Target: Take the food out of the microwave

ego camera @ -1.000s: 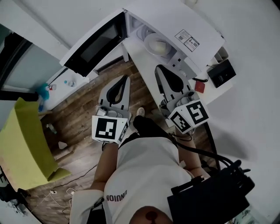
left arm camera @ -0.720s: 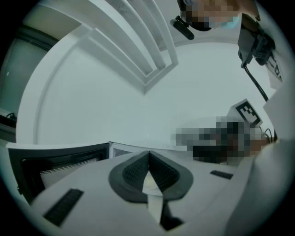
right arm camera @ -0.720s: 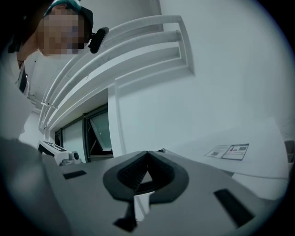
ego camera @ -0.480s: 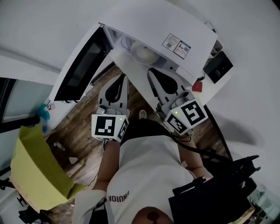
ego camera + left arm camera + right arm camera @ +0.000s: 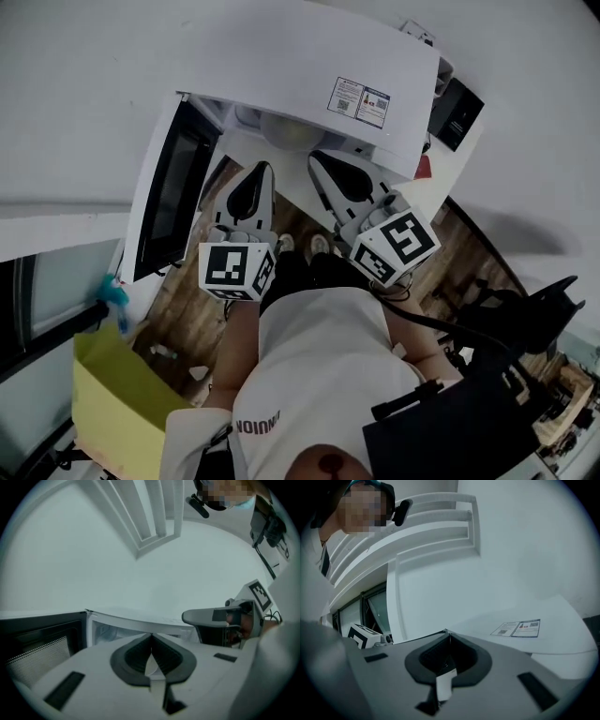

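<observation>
Item 1: my L gripper, jaws fully together, nothing held.
Item 2: my R gripper, jaws also together, empty.
Item 3: food, pale dish inside microwave, door open, just ahead of both tips.

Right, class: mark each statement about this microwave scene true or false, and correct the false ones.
1. The microwave door is open. True.
2. The left gripper holds the bowl. False: its jaws are shut on nothing, and the bowl sits inside the microwave.
3. A sticker is on the microwave's top. True.
4. The right gripper has its jaws wide apart. False: they are together, with nothing between them.
</observation>
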Demonstrator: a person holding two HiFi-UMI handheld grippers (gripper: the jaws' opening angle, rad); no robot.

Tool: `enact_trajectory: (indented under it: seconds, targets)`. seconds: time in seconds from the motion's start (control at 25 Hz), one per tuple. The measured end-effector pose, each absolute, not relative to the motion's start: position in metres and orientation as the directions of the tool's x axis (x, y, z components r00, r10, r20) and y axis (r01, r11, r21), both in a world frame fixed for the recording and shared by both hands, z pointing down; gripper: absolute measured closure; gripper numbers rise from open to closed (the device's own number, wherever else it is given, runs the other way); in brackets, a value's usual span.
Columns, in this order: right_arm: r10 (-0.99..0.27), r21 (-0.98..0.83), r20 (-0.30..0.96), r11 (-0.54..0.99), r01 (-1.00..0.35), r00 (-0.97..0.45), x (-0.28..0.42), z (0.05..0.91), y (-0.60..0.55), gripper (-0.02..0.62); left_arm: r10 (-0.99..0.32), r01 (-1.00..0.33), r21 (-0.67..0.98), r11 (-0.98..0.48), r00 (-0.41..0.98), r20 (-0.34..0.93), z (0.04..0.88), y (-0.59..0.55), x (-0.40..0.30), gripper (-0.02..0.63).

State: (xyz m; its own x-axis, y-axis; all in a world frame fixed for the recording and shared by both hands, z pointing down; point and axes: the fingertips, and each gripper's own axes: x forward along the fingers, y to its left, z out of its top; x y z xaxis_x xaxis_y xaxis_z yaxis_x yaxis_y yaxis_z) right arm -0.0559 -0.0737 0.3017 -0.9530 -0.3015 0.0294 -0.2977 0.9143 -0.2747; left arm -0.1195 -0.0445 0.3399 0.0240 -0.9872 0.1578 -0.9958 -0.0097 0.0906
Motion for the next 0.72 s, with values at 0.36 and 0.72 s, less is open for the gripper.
enact_trajectory:
  seconds: [0.36,0.72]
  targets:
    - [-0.380,-0.281,0.089,0.877,-0.389,-0.921,-0.064,0.323,-0.079,0.574,-0.963,-0.983,0.139,-0.116,0.146,0.226,0.370,-0.066,-0.131,0.592]
    - [-0.419,-0.286,0.140,0.850,-0.442,-0.897,-0.069,0.344,-0.085,0.574,-0.931,-0.966,0.217,-0.138,0.201,0.304,0.410,-0.080,-0.142,0.591]
